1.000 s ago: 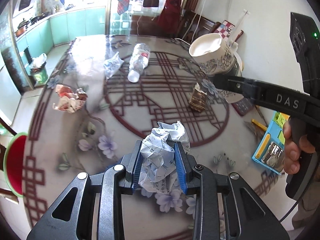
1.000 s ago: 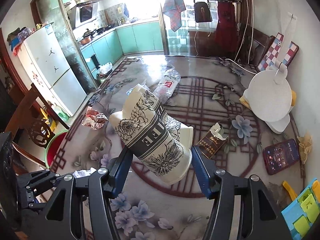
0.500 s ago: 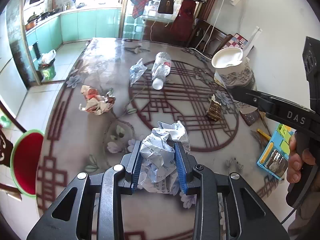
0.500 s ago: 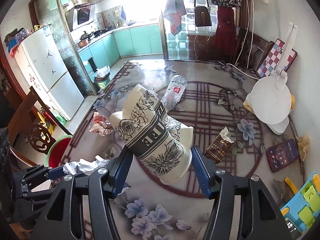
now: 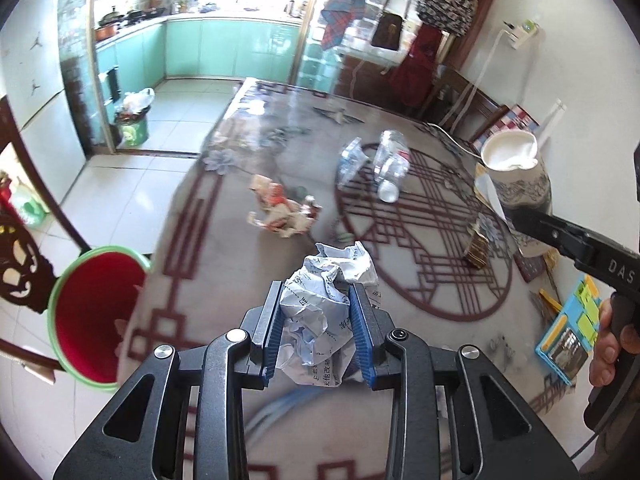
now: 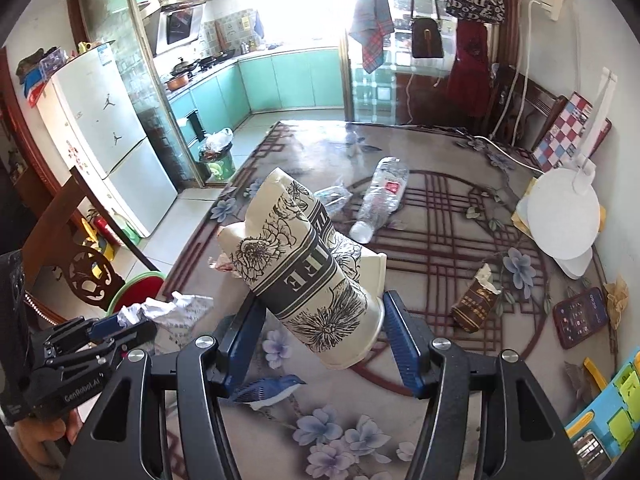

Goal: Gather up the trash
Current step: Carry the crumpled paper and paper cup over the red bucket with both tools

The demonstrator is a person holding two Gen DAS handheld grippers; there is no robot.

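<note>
Left gripper (image 5: 319,322): clenched on a crumpled paper ball (image 5: 320,312), blue pads pressing both sides; the ball bulges out above and below the pads.
Right gripper (image 6: 322,332): grasping a stack of paper cups (image 6: 304,272) printed with black flowers, tilted, rims toward the far left, base nearest the camera, pads against the lower wall.
Relation of the two: in the right wrist view the left gripper and its paper sit low at the left, beside the cups.
Table (image 5: 256,280): glossy top with a dark red lattice ring and painted flowers.
Trash on the table: a red-and-white crumpled wrapper (image 5: 282,214) left of the ring; a clear plastic bottle (image 6: 380,198) lying on its side; a clear plastic wrapper (image 5: 350,160) just beside it; a torn brown pack (image 6: 476,300) on the ring's right part.
Red bucket (image 5: 94,312): green-rimmed, on the floor by the table's left edge.
Other items: a phone (image 6: 580,314) near the right edge; a white round lamp (image 6: 564,216) behind it.
</note>
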